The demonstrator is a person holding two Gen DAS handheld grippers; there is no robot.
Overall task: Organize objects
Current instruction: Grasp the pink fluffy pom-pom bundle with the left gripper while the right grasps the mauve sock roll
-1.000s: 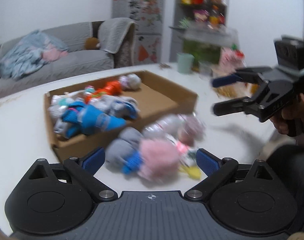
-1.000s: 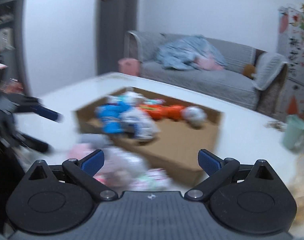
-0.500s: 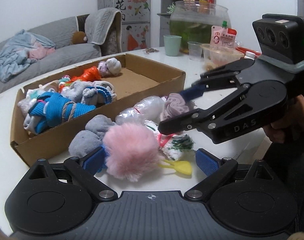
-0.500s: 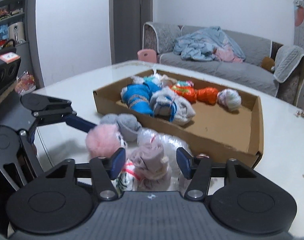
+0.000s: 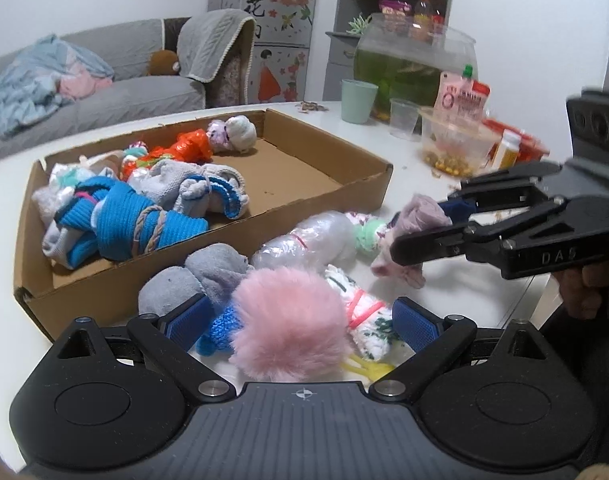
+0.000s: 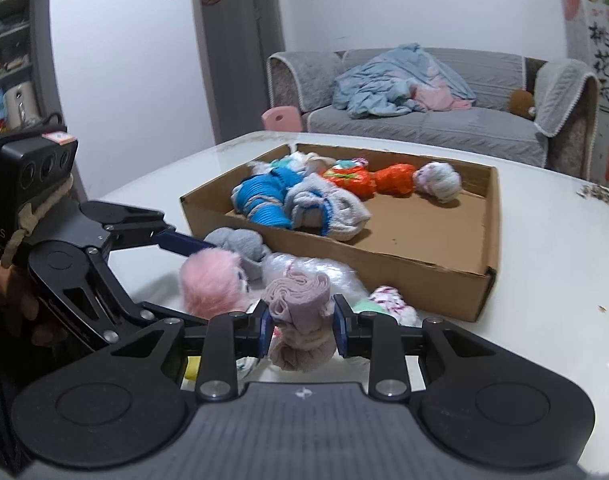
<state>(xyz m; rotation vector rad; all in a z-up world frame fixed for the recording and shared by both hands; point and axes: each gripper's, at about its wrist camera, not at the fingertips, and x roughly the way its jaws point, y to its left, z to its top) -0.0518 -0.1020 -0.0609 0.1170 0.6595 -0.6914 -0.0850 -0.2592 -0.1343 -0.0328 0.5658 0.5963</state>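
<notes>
A shallow cardboard box (image 5: 336, 200) (image 6: 444, 276) holds several rolled sock bundles. More bundles lie on the white table before it. My right gripper (image 6: 302, 328) (image 5: 428, 228) is shut on a mauve rolled sock (image 6: 300, 320) (image 5: 418, 216), held just above the table. My left gripper (image 5: 300, 320) is open around a fluffy pink ball (image 5: 288, 324) (image 6: 210, 280), with a grey bundle (image 5: 200, 276) and a white patterned bundle (image 5: 364, 308) beside it. A clear plastic-wrapped bundle (image 5: 308, 244) lies near the box wall.
A fish tank (image 5: 414, 64), green cup (image 5: 358, 100), plastic cup (image 5: 402, 124), snack bowl (image 5: 452, 148) and bottles stand at the table's far right. A grey sofa (image 6: 424, 120) sits behind the table.
My right gripper closed on the mauve rolled sock and lifted it slightly. My left gripper moved forward, so the pink ball sits between its open fingers.
</notes>
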